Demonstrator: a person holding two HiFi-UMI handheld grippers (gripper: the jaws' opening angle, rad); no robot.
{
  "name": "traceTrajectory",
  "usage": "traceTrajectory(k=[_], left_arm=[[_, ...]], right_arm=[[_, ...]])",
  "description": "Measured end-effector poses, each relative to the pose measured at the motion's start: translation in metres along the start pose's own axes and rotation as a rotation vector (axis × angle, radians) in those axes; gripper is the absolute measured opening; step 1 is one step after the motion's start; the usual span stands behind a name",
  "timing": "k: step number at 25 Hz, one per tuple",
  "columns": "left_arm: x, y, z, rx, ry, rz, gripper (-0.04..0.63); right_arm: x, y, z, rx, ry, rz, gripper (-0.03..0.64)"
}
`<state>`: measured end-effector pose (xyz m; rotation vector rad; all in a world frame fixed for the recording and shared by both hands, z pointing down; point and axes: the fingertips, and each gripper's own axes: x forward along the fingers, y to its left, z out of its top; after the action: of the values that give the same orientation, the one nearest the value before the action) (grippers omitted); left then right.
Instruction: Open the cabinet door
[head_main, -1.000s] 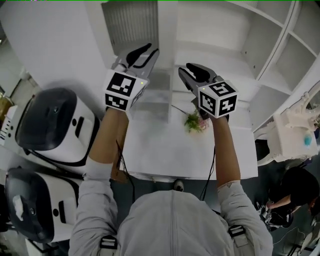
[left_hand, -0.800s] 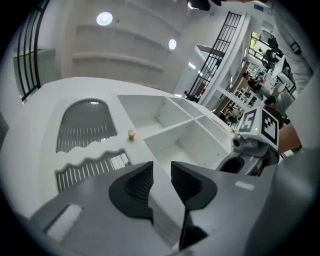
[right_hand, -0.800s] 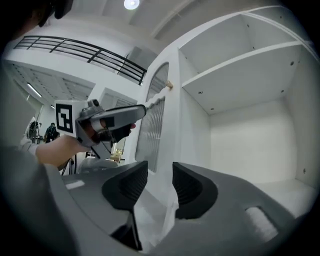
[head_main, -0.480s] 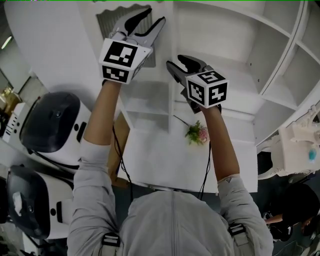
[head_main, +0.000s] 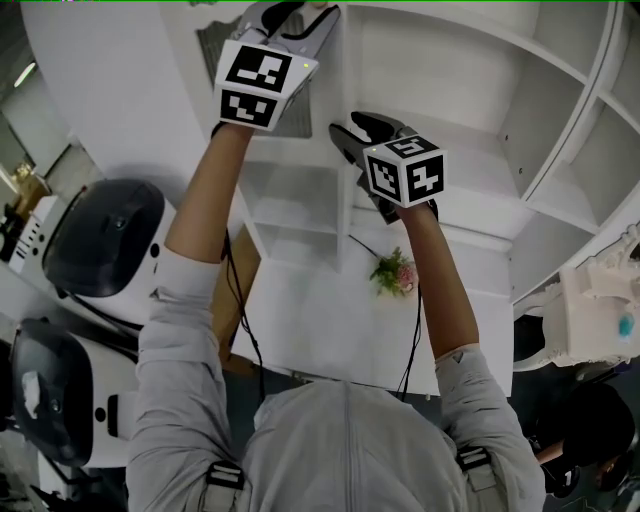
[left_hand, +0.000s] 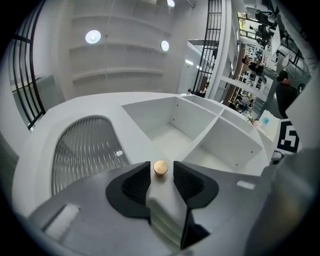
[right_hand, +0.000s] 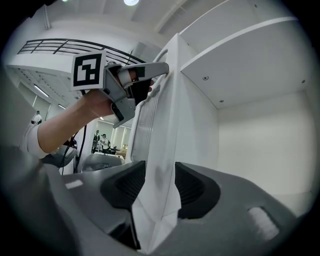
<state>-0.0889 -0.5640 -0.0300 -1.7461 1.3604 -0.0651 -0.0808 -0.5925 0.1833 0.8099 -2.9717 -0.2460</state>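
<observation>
Door (right_hand: 160, 145), ribbed panel on its face, stands at the left of the cabinet (head_main: 450, 150), seen edge-on from the right gripper view. Its brass knob (left_hand: 160, 168) lies between the jaws of the left hand-held gripper (left_hand: 161, 176). Those jaws have just been opening and stand clear of the knob on both sides. Right hand-held gripper (right_hand: 160, 182) straddles the door's edge; its jaws have just been opening and are now wide. Flowers (head_main: 393, 270) lie on the counter (head_main: 320, 320) below.
</observation>
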Motion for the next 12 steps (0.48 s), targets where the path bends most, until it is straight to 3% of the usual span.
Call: traceTrajectory(k=[7, 12], left_arm=[[0.0046, 0.0014, -0.0041, 0.034, -0.003, 0.02, 0.101], [-0.001, 0.0045, -0.0002, -0.027, -0.046, 0.03, 0.092]], right_arm=[[-0.0004, 0.002, 0.0026, -0.007, -0.001, 0.001, 0.189], [-0.002, 0.0032, 0.0073, -0.015, 0.0, -0.007, 0.189]])
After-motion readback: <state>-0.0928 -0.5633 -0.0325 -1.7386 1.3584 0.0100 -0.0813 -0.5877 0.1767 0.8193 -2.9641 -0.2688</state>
